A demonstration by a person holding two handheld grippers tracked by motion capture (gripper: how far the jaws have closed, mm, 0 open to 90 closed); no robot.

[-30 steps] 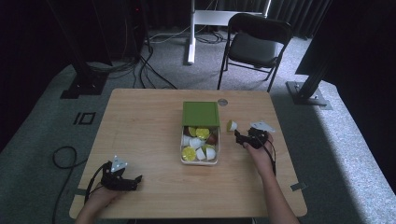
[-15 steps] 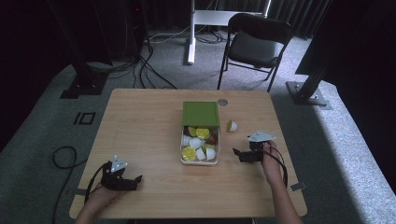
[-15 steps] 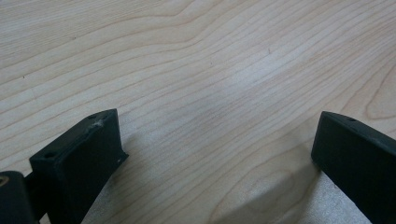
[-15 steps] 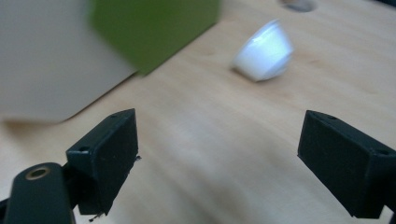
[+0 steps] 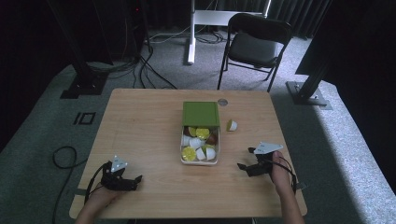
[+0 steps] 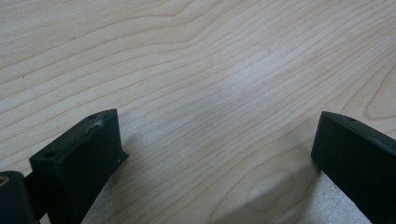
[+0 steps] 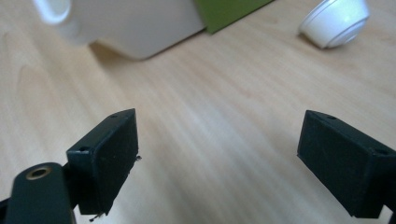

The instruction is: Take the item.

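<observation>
Dark-curtained studio: floor cables (image 5: 154, 60), rig stands (image 5: 84, 79)

The table (image 5: 149, 121) was light wood with wavy grain lines, smooth and a little shiny where the light hit it. The left gripper (image 6: 215, 154) had black jaws that looked like hard plastic, dull and not shiny. The right gripper (image 7: 219, 158) had the same dull black jaws. The little cup (image 7: 335, 21) looked like smooth white plastic. The box (image 5: 200, 161) looked like pale plastic, and its green lid (image 5: 201, 113) was flat and dull.
</observation>
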